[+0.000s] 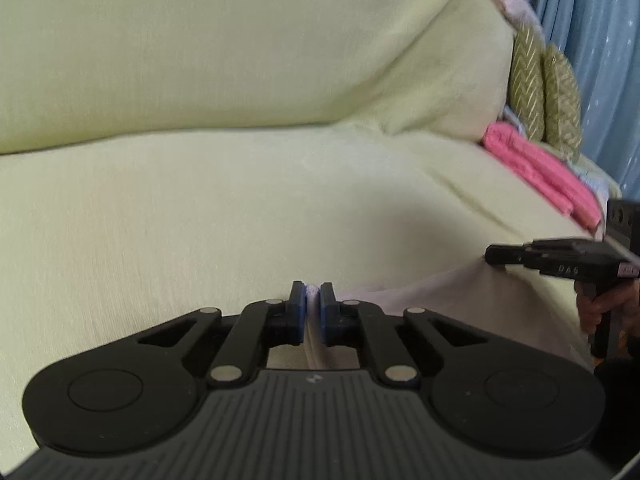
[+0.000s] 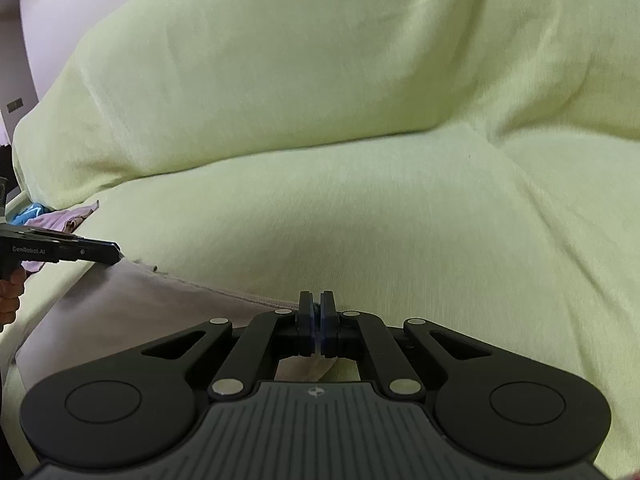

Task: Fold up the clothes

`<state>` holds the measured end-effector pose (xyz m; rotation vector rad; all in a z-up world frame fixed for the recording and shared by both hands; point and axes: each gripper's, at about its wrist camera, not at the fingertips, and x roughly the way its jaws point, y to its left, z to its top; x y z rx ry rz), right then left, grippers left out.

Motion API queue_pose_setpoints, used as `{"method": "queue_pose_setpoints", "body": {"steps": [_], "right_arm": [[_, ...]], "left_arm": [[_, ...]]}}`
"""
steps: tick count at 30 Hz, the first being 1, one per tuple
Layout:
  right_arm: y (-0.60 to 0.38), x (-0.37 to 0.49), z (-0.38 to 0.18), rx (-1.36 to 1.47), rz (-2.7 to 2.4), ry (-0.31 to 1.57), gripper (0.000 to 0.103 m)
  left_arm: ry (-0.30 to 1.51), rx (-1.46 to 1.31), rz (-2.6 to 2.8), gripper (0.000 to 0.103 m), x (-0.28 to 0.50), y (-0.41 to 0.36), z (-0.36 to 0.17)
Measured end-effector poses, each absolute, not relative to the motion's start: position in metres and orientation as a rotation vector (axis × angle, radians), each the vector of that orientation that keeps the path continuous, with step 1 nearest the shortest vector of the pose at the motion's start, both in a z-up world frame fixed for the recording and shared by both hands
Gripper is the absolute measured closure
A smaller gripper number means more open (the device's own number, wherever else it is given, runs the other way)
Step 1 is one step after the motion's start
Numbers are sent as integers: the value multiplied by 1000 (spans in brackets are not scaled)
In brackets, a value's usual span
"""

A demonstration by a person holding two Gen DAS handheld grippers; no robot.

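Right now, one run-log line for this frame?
phase: fold, cloth spread | left gripper: shut on pale cloth edge | right gripper: shut on same edge | surface: green sofa cover | pink stack: untouched

Pale yellow-green sofa cover (image 1: 240,80) filling the frame, pale pinkish-beige garment (image 2: 120,304) at lower left, bright pink folded cloth (image 1: 536,168) at right, olive cushions (image 1: 528,84) with light herringbone weave at upper right, blue curtain (image 1: 592,20) at far right, black grippers with blue pads (image 1: 300,312).

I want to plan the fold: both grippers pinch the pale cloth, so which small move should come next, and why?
Probably carry the pale cloth forward onto the sofa seat: the left gripper and right gripper pinch its taut edge.
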<state>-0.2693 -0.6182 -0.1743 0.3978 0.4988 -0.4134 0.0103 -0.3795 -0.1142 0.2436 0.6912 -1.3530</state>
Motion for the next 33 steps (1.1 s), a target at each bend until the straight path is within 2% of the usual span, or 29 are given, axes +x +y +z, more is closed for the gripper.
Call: {"method": "queue_pose_setpoints", "body": {"steps": [3,8,12,14,15,16,21,24,26,27,32,33], "right_arm": [[-618,-273,-169,392,-428,459,102],[-620,-263,-182,382,-453,531,103],[-615,-261,-182,343,-478,551,102],[-608,-263,-174,272,-575,576,82],[-605,-264,-170,235,-624,588,66],[-601,-265,-166,197,-674,599,64],[-563,-287,-139,182,-617,509,67],[-523,-284,-150,146,-506,572,76],[-501,-282,-163,111,-479,635,79],[-497,-286,-168,98,-509,648,84],[-497,-316,-172,152,-684,697,83],[-495,-321,-169,166,-704,689,89]], "left_arm": [[676,235,-1340,99,10,-379,-114],[684,317,-1299,97,7,-390,-133],[654,339,-1237,81,8,-390,-127],[611,335,-1164,84,8,-385,-117],[601,327,-1146,88,8,-380,-110],[591,319,-1134,88,8,-376,-103],[641,283,-1285,87,-33,-349,-90],[650,372,-1289,86,-68,-341,-100],[669,438,-1246,86,-81,-341,-108],[665,461,-1219,85,-85,-341,-112],[611,507,-1112,85,-102,-328,-110],[613,489,-1099,85,-104,-325,-108]]}}
